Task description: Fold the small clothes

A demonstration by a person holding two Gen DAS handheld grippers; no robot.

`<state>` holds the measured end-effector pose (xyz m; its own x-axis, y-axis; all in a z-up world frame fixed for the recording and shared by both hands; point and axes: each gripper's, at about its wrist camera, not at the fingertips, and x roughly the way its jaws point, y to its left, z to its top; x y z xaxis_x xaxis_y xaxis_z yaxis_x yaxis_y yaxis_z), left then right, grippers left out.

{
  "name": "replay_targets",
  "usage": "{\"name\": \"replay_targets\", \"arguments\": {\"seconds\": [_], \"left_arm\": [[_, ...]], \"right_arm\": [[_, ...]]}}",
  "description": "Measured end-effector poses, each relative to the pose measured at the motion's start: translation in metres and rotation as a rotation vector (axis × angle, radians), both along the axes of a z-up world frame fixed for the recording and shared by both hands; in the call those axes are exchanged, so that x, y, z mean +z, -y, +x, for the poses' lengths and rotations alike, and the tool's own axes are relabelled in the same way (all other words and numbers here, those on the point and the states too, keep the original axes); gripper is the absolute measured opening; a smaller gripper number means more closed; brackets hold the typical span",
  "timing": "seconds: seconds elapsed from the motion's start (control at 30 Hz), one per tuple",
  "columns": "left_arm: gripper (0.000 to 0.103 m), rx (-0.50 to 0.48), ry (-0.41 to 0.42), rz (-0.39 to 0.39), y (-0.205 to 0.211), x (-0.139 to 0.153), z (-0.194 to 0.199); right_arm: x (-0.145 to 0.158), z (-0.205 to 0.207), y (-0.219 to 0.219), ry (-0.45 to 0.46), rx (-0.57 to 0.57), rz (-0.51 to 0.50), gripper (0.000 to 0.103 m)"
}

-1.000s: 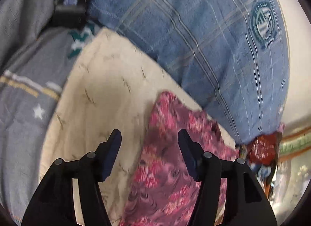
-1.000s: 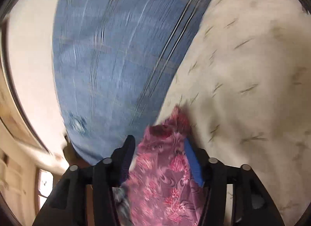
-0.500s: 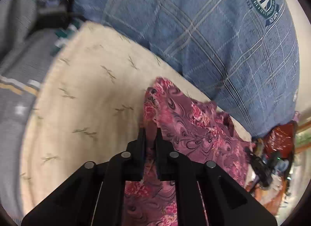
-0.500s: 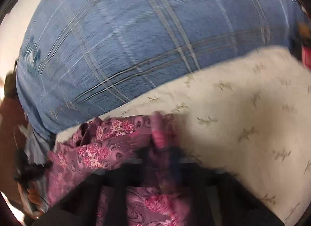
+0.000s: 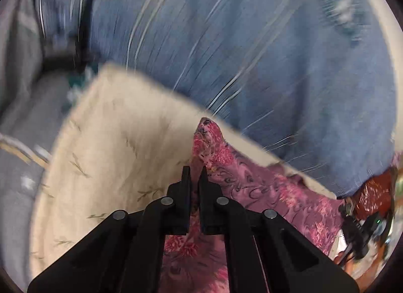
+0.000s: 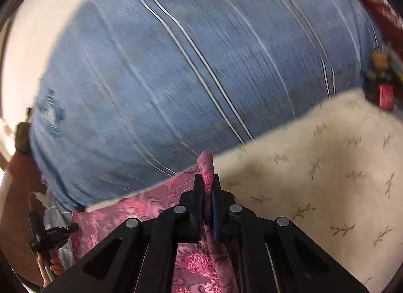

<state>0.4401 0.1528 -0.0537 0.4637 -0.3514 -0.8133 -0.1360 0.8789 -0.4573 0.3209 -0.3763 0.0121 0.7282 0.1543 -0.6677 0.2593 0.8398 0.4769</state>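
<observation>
A small pink floral garment [image 5: 264,192] lies on a cream leaf-print cloth [image 5: 121,141]. My left gripper [image 5: 194,170] is shut on one corner of it, and a peak of pink fabric sticks up past the black fingertips. In the right wrist view the same pink garment [image 6: 141,212] stretches off to the left, and my right gripper [image 6: 207,179] is shut on another corner, with a fold of fabric pinched between the black finger and the blue pad. The garment's lower part is hidden under both grippers.
A blue plaid blanket [image 5: 252,40] with a round crest covers the bed beyond the cream cloth [image 6: 327,167]. Grey star-print fabric [image 5: 22,179] lies at the left. A hand holding a black device [image 6: 47,240] shows at the lower left of the right view.
Both grippers went from open around the pink garment to shut on its corners. Both then moved across the bed with the fabric, and the right one rolled.
</observation>
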Motion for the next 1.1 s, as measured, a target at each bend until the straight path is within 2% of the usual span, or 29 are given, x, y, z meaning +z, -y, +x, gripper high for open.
{"name": "replay_targets", "arguments": {"seconds": [0.07,0.17,0.27,0.33,0.4,0.43,0.5,0.53,0.57,0.6,0.63,0.67,0.7,0.77,0.83,0.87,0.9,1.0,1.1], "left_arm": [[0.004,0.019,-0.05,-0.011,-0.004,-0.024,0.005],[0.007,0.029,-0.032,-0.031,-0.012,-0.019,-0.002],[0.007,-0.009,0.007,0.019,-0.015,0.007,-0.025],[0.018,-0.066,0.069,0.034,-0.011,0.029,-0.053],[0.053,-0.116,0.117,0.04,0.0,0.041,-0.087],[0.057,-0.125,0.129,0.041,0.005,0.041,-0.099],[0.057,-0.157,0.119,0.033,0.018,0.028,-0.121],[0.057,-0.161,0.076,0.041,0.026,0.013,-0.125],[0.054,-0.156,0.042,0.071,0.033,-0.001,-0.127],[0.054,-0.153,0.084,0.127,0.043,-0.001,-0.13],[0.054,-0.167,0.11,0.202,0.052,0.005,-0.134],[0.054,-0.179,0.104,0.254,0.058,0.012,-0.136],[0.054,-0.187,0.104,0.26,0.06,0.018,-0.14],[0.054,-0.203,0.109,0.186,0.054,0.031,-0.151],[0.055,-0.188,0.101,0.118,0.042,0.036,-0.166],[0.056,-0.172,0.094,0.075,0.036,0.036,-0.175],[0.056,-0.157,0.082,0.03,0.03,0.033,-0.184],[0.056,-0.106,0.022,-0.102,0.015,0.018,-0.211],[0.056,-0.064,-0.041,-0.164,0.005,0.003,-0.223]], "right_arm": [[-0.02,0.007,0.002,-0.073,-0.016,-0.013,0.006],[-0.04,0.009,0.006,-0.179,-0.035,0.028,0.013],[-0.017,-0.016,0.007,-0.091,-0.029,0.023,0.014],[-0.001,-0.039,0.0,-0.025,0.04,0.045,0.014],[0.009,-0.07,-0.014,0.04,0.109,0.051,0.022],[0.009,-0.085,-0.022,0.054,0.134,0.049,0.025],[-0.003,-0.107,-0.036,0.055,0.168,0.04,0.031],[-0.013,-0.109,-0.04,0.023,0.175,0.024,0.031],[-0.032,-0.11,-0.046,-0.062,0.183,-0.009,0.031],[-0.038,-0.116,-0.051,-0.042,0.176,-0.066,0.028],[-0.034,-0.12,-0.058,-0.006,0.173,-0.105,0.029],[-0.028,-0.119,-0.064,-0.048,0.182,-0.145,0.03],[-0.019,-0.121,-0.069,-0.073,0.181,-0.166,0.033],[-0.003,-0.136,-0.073,-0.034,0.208,-0.121,0.033],[0.008,-0.156,-0.076,0.006,0.229,-0.081,0.042],[0.009,-0.17,-0.078,0.02,0.23,-0.054,0.052],[0.008,-0.185,-0.079,0.027,0.23,-0.011,0.057],[-0.012,-0.213,-0.077,0.005,0.22,0.135,0.057],[-0.026,-0.215,-0.074,-0.037,0.171,0.152,0.057]]}}
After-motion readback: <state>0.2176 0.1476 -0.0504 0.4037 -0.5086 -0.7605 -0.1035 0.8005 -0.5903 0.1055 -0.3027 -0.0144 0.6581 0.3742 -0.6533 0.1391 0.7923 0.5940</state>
